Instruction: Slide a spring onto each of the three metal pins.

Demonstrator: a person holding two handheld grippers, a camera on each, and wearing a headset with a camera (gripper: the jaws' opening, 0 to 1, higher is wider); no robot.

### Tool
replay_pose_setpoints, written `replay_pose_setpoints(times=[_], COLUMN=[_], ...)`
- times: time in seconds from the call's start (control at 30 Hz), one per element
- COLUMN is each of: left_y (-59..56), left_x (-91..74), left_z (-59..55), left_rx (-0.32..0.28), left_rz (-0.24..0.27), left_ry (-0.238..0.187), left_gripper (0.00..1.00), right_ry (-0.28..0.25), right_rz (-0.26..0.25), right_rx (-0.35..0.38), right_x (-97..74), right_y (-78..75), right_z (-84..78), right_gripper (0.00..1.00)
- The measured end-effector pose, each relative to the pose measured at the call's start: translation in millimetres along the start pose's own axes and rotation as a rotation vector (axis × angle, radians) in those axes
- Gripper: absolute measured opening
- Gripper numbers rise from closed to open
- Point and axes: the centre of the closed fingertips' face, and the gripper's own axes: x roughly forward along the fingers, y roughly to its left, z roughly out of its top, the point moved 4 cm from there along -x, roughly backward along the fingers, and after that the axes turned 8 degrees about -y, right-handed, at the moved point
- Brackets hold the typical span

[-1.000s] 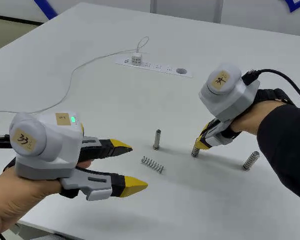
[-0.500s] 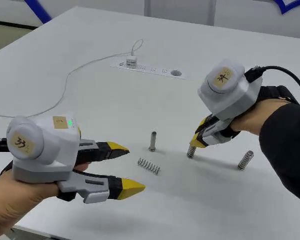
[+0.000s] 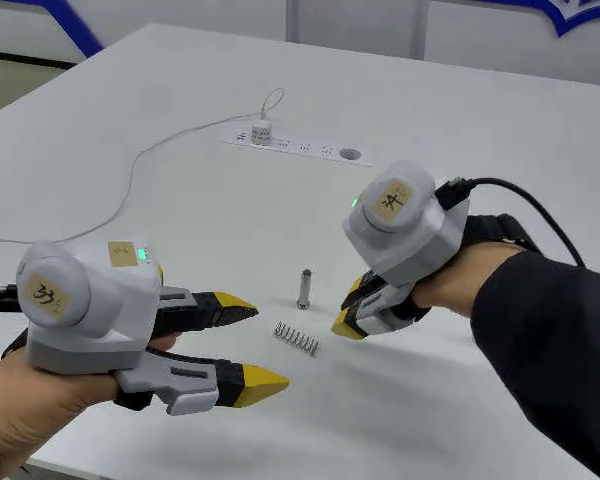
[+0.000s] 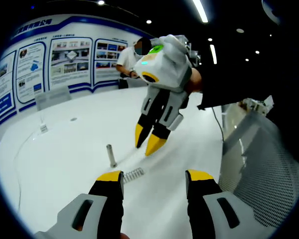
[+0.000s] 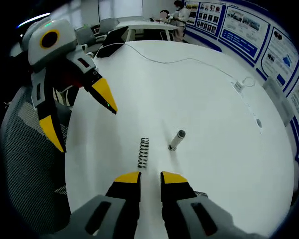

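Flanking loose spring [image 3: 296, 338] and bare pin [image 3: 304, 288]: left gripper [image 3: 263, 347] spread wide, right gripper [image 3: 341, 328] seemingly barely parted.

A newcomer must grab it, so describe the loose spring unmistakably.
On the white table, look between the left gripper and right gripper. Beside the upright bare metal pin lies the loose spring, a small wire coil flat on its side, not standing.

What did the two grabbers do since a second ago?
The right gripper drew back from its spot and swung left, up close to the loose spring. Its jaws are slightly apart and hold nothing. The left gripper stayed open in about the same place. The loose spring and the bare pin beside it did not move.
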Motion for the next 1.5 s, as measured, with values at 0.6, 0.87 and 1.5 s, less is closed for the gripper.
replay_pose_setpoints(times=[0.6, 0.87, 1.5], left_y=[-0.4, 0.2, -0.6], left_x=[0.9, 0.6, 9.4], left_z=[-1.3, -1.2, -5.0], left_rx=[-0.002, -0.004, 0.040], left_rz=[0.001, 0.004, -0.042], left_ry=[0.006, 0.004, 0.046], left_gripper=[0.51, 0.50, 0.48], right_ry=[0.006, 0.014, 0.009], right_rz=[0.013, 0.009, 0.067], right_rx=[0.062, 0.079, 0.026], right_x=[37.0, 40.9, -0.9], right_y=[9.1, 7.9, 27.7], right_z=[-8.9, -12.0, 0.1], right_gripper=[0.16, 0.12, 0.11])
